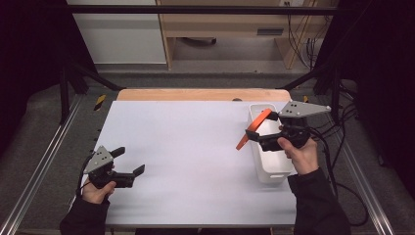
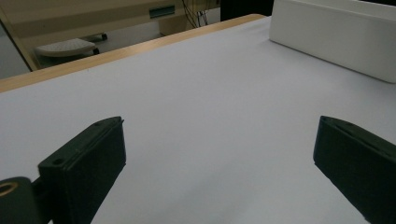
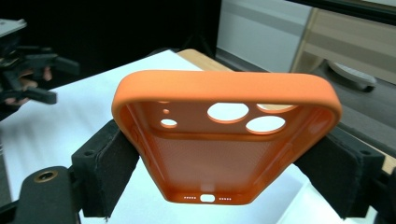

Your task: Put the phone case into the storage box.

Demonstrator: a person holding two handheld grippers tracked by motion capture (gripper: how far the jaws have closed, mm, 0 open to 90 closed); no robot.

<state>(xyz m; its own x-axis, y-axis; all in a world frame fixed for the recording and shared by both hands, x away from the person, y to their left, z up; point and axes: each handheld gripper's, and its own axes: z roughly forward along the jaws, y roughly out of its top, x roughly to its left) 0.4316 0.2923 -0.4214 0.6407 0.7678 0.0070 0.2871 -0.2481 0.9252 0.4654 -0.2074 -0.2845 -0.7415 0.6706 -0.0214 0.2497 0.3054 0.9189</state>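
An orange phone case [image 1: 253, 128] hangs tilted in the air over the left wall of a white bin [image 1: 268, 169], with my right gripper [image 1: 255, 136] shut on it. The right gripper view looks into the case's hollow inside [image 3: 219, 154], camera holes at the top; the pads [image 3: 109, 163] press on both long sides, so my right gripper [image 3: 219, 165] grips it. My left gripper [image 1: 131, 160] stands open low over the white table at the front left. Between its jaws [image 2: 219, 154] lies only bare table.
The long white bin [image 2: 336, 37] stands at the table's right side. The white table top [image 1: 195, 142] ends in a wooden strip [image 1: 203, 94] at the far edge. Metal rails and black frame posts flank both sides; cables trail at the right.
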